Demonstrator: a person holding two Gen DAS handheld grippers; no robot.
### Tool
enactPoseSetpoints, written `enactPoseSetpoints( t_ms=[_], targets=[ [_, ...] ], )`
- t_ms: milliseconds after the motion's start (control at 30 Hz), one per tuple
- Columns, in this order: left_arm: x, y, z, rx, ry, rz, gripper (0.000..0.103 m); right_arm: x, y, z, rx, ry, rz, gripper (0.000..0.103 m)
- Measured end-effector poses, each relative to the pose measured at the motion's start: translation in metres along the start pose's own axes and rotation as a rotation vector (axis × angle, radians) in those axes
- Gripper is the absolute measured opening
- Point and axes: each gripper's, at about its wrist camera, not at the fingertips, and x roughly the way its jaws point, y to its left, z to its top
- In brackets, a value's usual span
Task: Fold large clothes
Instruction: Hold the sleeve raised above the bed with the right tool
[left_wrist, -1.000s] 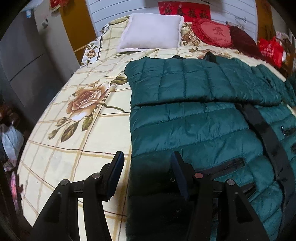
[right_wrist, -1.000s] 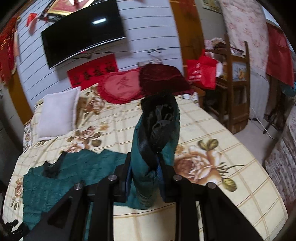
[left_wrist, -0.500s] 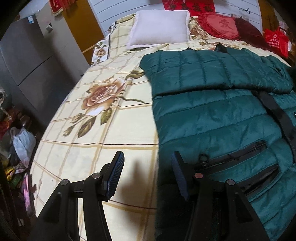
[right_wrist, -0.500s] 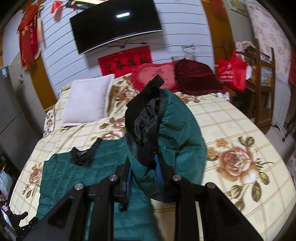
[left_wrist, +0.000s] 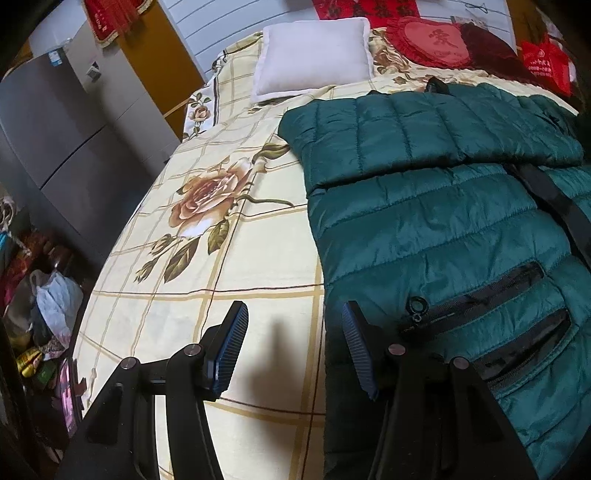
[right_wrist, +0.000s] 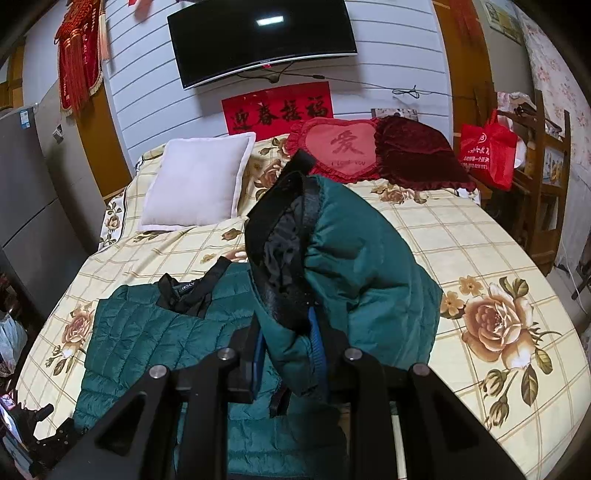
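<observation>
A dark green quilted jacket (left_wrist: 424, 229) lies flat on the bed, one sleeve (left_wrist: 406, 129) folded across its chest, black zip pockets near the hem. My left gripper (left_wrist: 291, 332) hangs open just above the jacket's left edge, one finger over the sheet and the other over the fabric, nothing pressed between the pads. In the right wrist view my right gripper (right_wrist: 288, 343) is shut on the other sleeve (right_wrist: 362, 266), which stands up with its black cuff (right_wrist: 280, 236) uppermost, lifted over the jacket body (right_wrist: 147, 339).
The bed has a cream floral sheet (left_wrist: 207, 280). A white pillow (left_wrist: 314, 55), a red heart cushion (right_wrist: 340, 147) and a dark red cushion (right_wrist: 417, 151) lie at the head. A grey fridge (left_wrist: 55, 147) and bags (left_wrist: 55, 302) stand left; a wooden shelf (right_wrist: 546, 177) and a red bag (right_wrist: 487, 147) stand right.
My right gripper has carried the sleeve leftward from over the bare sheet to above the jacket body. The left gripper has turned slightly and stays open at the jacket's edge.
</observation>
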Motion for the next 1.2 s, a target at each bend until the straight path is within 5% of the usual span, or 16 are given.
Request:
enactPoseSetpoints(
  t_ms=[1200],
  targets=[
    [0.006,-0.01,-0.004,0.05,0.015,0.013,0.035,0.017,0.011,-0.008,-0.026,0.034,0.008,0.023]
  ],
)
